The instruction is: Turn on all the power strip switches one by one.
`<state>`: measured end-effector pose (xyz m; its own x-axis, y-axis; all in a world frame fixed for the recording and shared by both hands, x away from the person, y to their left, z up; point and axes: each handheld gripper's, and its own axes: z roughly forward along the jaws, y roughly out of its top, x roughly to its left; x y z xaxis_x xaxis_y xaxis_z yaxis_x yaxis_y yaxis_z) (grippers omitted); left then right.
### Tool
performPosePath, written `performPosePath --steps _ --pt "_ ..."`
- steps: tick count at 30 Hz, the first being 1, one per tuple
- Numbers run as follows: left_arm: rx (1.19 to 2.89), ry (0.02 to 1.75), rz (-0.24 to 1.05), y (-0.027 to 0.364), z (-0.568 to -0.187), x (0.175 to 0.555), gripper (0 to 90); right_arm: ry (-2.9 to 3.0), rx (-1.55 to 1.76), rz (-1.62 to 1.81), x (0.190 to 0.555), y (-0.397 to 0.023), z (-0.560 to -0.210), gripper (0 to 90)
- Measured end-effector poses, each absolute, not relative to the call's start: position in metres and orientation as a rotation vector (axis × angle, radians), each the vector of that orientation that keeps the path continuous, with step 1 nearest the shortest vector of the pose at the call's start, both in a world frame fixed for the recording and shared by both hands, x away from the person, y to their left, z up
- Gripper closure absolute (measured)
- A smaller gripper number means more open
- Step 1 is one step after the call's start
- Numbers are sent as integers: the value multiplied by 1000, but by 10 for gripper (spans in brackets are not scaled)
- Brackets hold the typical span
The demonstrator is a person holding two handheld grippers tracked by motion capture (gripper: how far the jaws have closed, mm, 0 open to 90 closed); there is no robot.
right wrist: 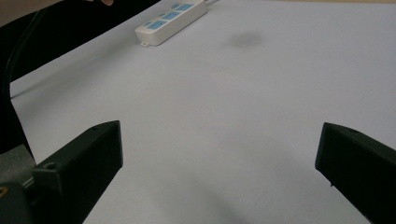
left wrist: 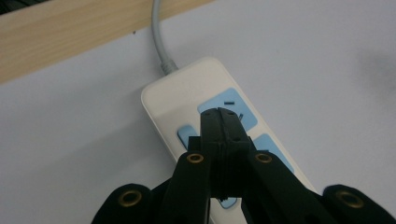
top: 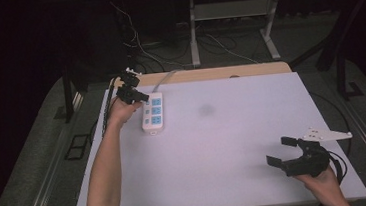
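A white power strip (top: 152, 111) with blue socket faces lies at the back left of the white table mat (top: 225, 149). Its grey cable (left wrist: 161, 42) runs off over the wooden edge. My left gripper (top: 143, 97) is at the strip's far end. In the left gripper view its jaws are pressed together with nothing between them, and the left gripper (left wrist: 222, 115) hangs just over a blue socket of the power strip (left wrist: 187, 91). My right gripper (top: 281, 150) stands open at the front right, above bare mat. In the right gripper view, the right gripper (right wrist: 219, 154) has its jaws wide apart and the power strip (right wrist: 170, 21) lies far off.
A faint dark smudge (top: 205, 110) marks the mat near the middle back. A wooden table edge (top: 208, 74) shows behind the mat. Beyond it stand desk legs (top: 193, 32) with loose cables on the floor. The person's left forearm (top: 104, 175) lies along the mat's left side.
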<state>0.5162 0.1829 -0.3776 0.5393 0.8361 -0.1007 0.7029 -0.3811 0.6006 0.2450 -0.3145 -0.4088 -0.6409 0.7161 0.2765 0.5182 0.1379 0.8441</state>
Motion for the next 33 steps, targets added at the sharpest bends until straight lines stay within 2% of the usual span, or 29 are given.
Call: performPosePath --steps 6,33 --pt "2148 1260 334 182 -377 524 899 2212 1225 1514 244 -315 -409 7" --pt "2143 1294 332 182 -407 520 897 2212 1229 1507 245 -315 -409 7"
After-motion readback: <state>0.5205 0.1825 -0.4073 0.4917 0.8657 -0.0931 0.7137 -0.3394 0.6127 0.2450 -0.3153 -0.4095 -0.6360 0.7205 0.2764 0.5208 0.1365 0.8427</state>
